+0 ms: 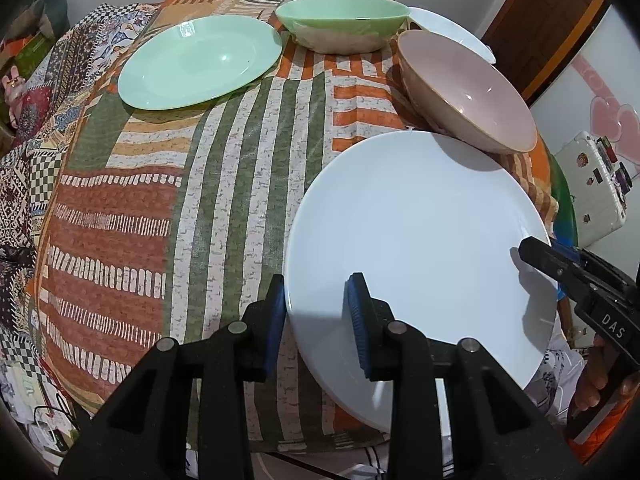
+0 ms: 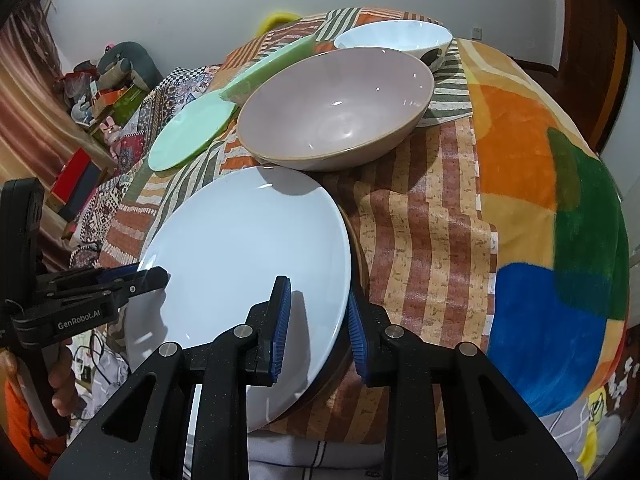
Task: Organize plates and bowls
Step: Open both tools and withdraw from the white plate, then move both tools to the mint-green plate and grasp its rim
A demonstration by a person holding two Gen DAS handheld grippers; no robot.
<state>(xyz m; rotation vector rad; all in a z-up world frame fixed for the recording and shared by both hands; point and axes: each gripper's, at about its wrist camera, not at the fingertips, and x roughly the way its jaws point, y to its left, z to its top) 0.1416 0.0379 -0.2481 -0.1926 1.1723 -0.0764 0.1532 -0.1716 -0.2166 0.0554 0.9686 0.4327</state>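
Note:
A large white plate (image 1: 416, 240) lies at the table's near edge, also in the right wrist view (image 2: 240, 264). My left gripper (image 1: 316, 320) is open, its jaws straddling the plate's left rim. My right gripper (image 2: 316, 324) is open, straddling the plate's right rim; it shows in the left wrist view (image 1: 560, 264). Behind the plate sit a pink bowl (image 1: 468, 88) (image 2: 336, 108), a green plate (image 1: 200, 60) (image 2: 192, 136), a green bowl (image 1: 340, 22) (image 2: 268, 68) and a white bowl (image 2: 396, 40) (image 1: 448, 26).
A patterned patchwork cloth (image 1: 224, 168) covers the table. A colourful blanket (image 2: 552, 208) covers its right side. Clutter and boxes (image 2: 104, 96) stand on the floor at the left. A white case (image 1: 596, 180) stands to the right.

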